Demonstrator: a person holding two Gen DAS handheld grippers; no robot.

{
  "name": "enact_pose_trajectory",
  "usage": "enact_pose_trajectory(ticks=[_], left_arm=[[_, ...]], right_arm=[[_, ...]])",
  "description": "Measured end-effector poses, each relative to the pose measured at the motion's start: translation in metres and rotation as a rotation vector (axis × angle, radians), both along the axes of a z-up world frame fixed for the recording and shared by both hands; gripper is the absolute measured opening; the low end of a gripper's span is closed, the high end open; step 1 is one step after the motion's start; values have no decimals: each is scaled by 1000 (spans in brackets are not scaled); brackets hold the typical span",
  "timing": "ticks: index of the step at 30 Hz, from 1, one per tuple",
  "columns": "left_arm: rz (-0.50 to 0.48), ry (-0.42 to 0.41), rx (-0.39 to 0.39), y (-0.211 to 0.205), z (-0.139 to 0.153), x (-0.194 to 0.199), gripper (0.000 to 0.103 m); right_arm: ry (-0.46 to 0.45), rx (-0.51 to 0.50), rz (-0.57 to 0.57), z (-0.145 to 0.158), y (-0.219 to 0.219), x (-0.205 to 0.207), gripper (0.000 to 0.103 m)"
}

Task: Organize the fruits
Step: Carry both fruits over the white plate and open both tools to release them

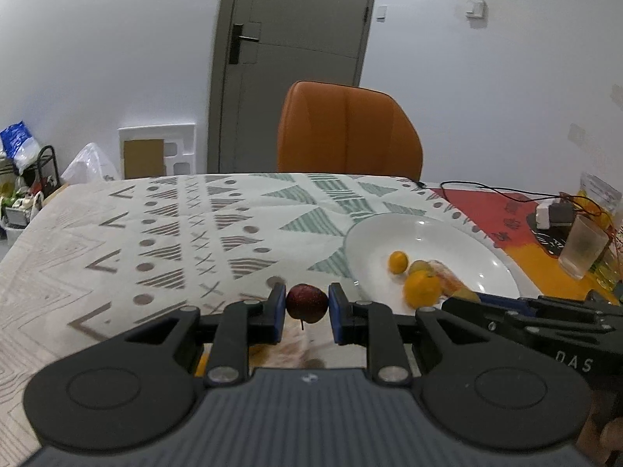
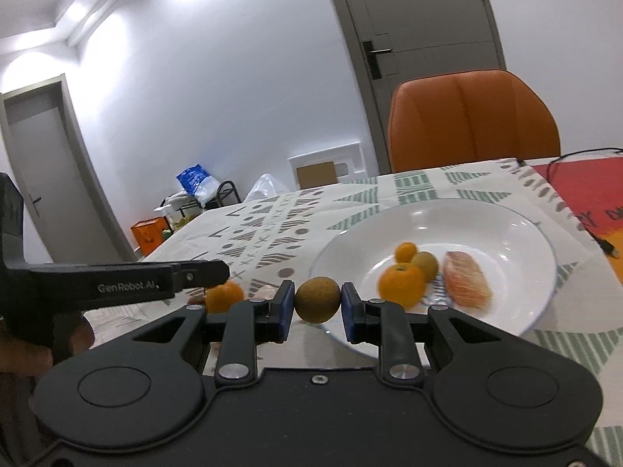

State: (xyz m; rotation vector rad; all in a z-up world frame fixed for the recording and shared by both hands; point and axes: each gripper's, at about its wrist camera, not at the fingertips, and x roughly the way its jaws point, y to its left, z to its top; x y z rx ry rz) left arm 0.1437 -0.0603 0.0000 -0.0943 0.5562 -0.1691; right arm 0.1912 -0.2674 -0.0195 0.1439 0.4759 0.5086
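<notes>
My left gripper (image 1: 307, 305) is shut on a dark red fruit (image 1: 306, 303) and holds it above the tablecloth, left of the white plate (image 1: 373, 229). My right gripper (image 2: 317, 299) is shut on a brown kiwi (image 2: 317, 299) at the plate's near left rim (image 2: 331, 249). The plate holds a small orange (image 2: 405, 251), a larger orange (image 2: 402, 285), a kiwi (image 2: 425, 264) and a peeled citrus piece (image 2: 467, 278). Another orange (image 2: 224, 296) lies on the table left of the plate, under the left gripper's body (image 2: 117, 282).
A patterned tablecloth (image 1: 194, 233) covers the table. An orange chair (image 1: 346, 132) stands at the far side. A frosted glass (image 1: 582, 251), a charger and black cables (image 1: 553, 214) sit at the right. Clutter lies on the floor at far left.
</notes>
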Motion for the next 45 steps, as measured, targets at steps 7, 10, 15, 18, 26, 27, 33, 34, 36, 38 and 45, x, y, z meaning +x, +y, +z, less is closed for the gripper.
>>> enact_pose_trajectory(ticks=[7, 10, 15, 18, 26, 27, 33, 34, 36, 38, 45], left_arm=[[-39, 3, 15, -20, 0, 8, 22], [-56, 5, 16, -28, -1, 13, 22], [-81, 11, 18, -39, -3, 17, 22], [-100, 16, 24, -46, -4, 20, 22], [-123, 22, 36, -60, -6, 26, 22], [-125, 19, 36, -61, -5, 26, 22], [-119, 15, 35, -70, -4, 27, 23], [-110, 9, 41, -71, -3, 26, 24], [-112, 3, 51, -73, 0, 23, 27], [-112, 2, 57, -72, 2, 21, 32], [-15, 15, 79, -56, 2, 18, 67]], right_arm=[[7, 21, -45, -4, -23, 4, 24], [13, 27, -67, -6, -30, 6, 24], [17, 35, -123, -8, -43, 9, 33], [21, 41, -127, -9, -48, 8, 34], [30, 47, -144, -13, -58, 5, 42], [30, 50, -145, -13, -59, 4, 43], [17, 44, -150, -8, -62, 0, 45], [12, 44, -151, -7, -62, -1, 47], [5, 48, -153, -6, -63, -4, 50], [9, 51, -153, -7, -64, -3, 50], [7, 55, -148, -6, -58, -6, 61]])
